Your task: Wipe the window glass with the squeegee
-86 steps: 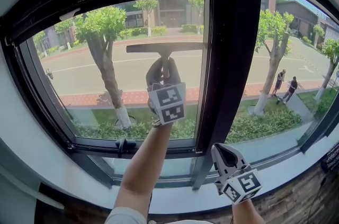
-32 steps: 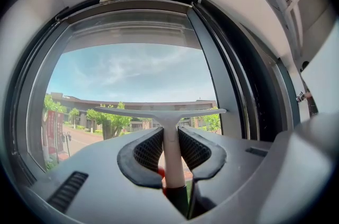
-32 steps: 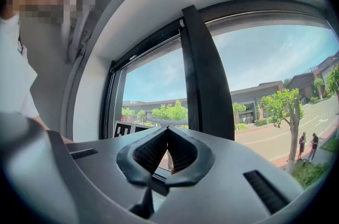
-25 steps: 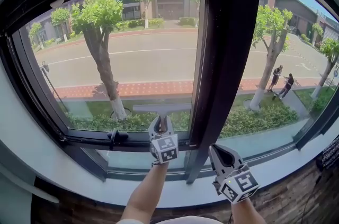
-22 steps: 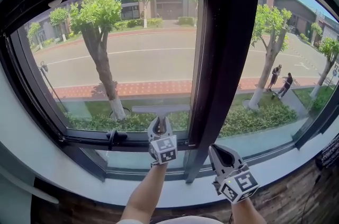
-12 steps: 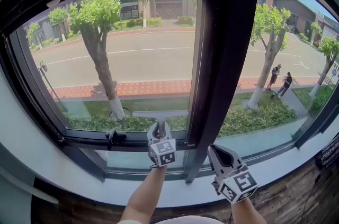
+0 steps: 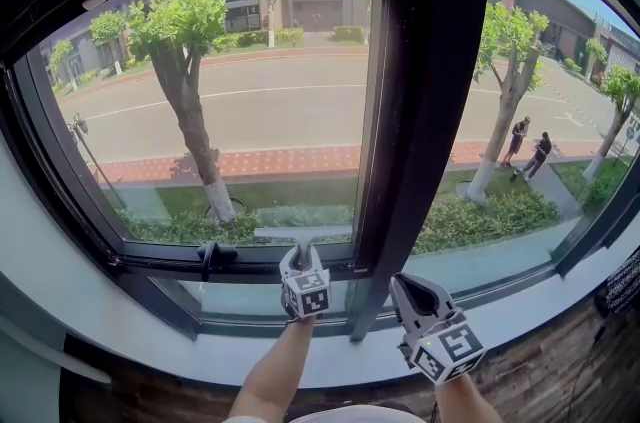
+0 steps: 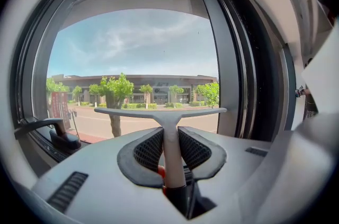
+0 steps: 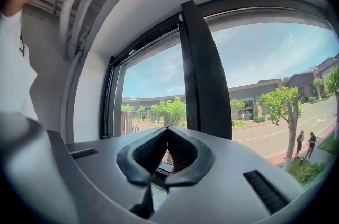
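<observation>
Okay, window glass (image 7: 250, 121) fills most of the head view, with road and trees outside; thick black upright (image 7: 425, 111) of the frame splits the left pane from the right pane; pale sill (image 7: 560, 301) runs underneath; bare left forearm (image 7: 270, 376) reaches up to the bottom of the left pane; left gripper (image 7: 303, 259) sits just above the lower frame rail, jaws pinched on the pale shaft of the squeegee (image 7: 303, 234); left gripper view shows that shaft clamped between both ribbed pads (image 8: 147, 150), T-shaped blade level across the top; blade is low on the left pane, near its bottom edge, just left of the upright; blade-to-glass contact can't be told; right gripper (image 7: 408, 289) is off the glass, over the sill by the upright's foot, jaws pressed together at the tips, nothing between them; small black window handle (image 7: 208, 258) sits on the lower rail, left of the squeegee.
</observation>
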Demonstrator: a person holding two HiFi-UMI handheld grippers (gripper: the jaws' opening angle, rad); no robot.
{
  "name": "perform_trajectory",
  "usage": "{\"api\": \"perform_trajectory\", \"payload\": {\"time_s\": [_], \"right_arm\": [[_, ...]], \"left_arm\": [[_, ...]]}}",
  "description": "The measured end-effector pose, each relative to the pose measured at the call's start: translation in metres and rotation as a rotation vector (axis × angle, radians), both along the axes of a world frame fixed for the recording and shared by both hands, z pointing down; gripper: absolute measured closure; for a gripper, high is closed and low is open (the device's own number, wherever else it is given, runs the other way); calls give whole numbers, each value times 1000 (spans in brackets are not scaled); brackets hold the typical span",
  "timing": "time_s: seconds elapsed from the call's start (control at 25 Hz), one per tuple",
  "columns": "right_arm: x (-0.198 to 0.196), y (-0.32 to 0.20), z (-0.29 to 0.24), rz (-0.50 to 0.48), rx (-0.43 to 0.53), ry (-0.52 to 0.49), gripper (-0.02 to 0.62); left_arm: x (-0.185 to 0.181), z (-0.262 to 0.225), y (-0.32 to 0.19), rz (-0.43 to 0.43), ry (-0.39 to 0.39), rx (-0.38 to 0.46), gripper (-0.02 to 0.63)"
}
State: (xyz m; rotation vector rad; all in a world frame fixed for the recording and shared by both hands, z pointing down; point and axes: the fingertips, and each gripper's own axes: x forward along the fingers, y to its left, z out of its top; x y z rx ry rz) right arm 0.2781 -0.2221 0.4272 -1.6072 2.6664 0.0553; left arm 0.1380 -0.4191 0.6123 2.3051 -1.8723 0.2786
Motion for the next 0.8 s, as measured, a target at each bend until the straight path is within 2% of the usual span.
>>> {"api": "perform_trajectory", "payload": {"time_s": [0.28,0.48,0.8], "right_arm": [[0,0,6,6,-9,-3,584],[1,2,7,11,-16,-10,584],[12,8,36,23,-77,-65,584]], "left_arm": [[2,28,7,14,-17,-88,514],[-1,38,13,14,-27,-119,514],[-15,17,59,62,-16,-55,514]]}}
